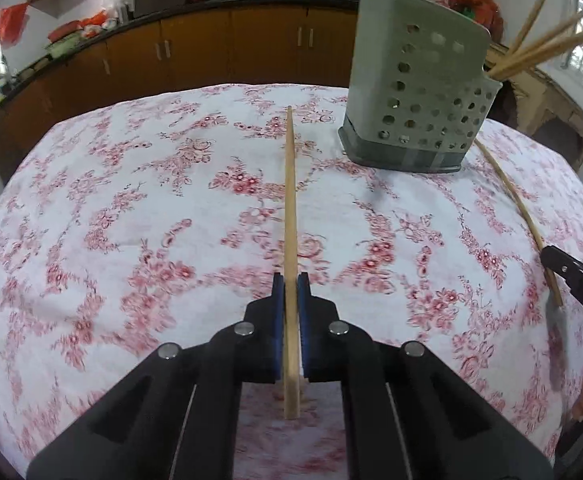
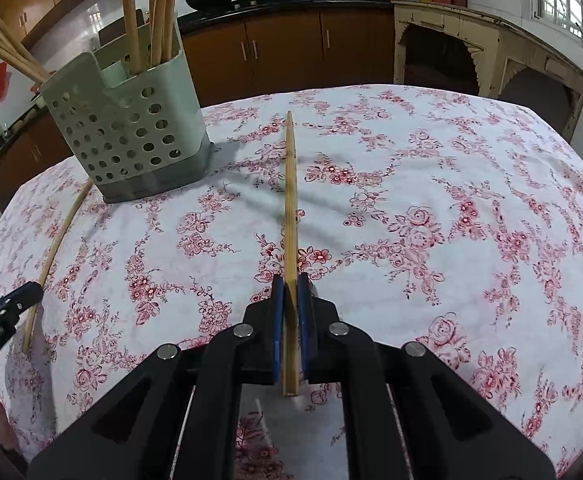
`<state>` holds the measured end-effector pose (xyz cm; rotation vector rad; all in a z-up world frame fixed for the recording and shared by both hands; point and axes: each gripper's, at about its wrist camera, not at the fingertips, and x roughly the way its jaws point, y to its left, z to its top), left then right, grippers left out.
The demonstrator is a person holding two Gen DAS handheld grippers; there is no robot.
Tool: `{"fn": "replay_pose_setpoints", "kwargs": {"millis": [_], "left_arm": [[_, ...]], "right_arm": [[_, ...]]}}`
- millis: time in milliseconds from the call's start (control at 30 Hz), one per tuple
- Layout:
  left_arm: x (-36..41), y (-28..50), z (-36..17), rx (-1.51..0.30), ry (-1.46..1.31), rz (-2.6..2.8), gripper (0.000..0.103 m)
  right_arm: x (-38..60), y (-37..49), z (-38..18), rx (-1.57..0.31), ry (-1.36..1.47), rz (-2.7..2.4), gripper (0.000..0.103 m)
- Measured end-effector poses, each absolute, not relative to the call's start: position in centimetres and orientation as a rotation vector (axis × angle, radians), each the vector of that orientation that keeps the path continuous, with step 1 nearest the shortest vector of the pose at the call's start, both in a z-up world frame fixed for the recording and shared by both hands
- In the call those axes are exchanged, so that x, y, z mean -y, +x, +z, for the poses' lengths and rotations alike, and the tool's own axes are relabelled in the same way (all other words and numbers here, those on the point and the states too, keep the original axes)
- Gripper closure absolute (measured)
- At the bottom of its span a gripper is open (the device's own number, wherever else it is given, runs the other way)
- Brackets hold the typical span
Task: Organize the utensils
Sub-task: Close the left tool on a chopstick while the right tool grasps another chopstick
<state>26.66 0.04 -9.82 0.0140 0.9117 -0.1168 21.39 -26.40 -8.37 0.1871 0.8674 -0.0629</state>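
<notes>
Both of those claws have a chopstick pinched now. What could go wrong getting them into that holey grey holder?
Each gripper, left and right, pinches its chopstick near one end, so the long free end could swing or slip. The holder already has sticks crowding it, so a new one might jam. A bump could also tip the holder.

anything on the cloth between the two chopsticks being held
Nothing but bare flowered tablecloth between the right gripper's chopstick and the left gripper's chopstick, seen from the right wrist; the holder stands farther back.
</notes>
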Motion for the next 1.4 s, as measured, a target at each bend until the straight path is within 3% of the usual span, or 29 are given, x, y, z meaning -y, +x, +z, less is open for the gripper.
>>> {"fn": "replay_pose_setpoints", "kwargs": {"millis": [867,967,1400], "left_arm": [[0.0,25.8,-9.5,-0.895,0.076,-0.133,0.089],[0.0,25.7,-9.5,-0.896,0.075,-0.125,0.095],[-0.7,22.3,-8.1,-0.913,0.129,-0.16,0.095]], "right_arm": [[26.3,21.6,-8.5,-0.87,0.185,-0.06,0.095],[26.2,21.5,-8.4,-0.871,0.17,-0.057,0.095],[28.2,17.7,-6.0,-0.789,0.204,-0.038,0.095]]}}
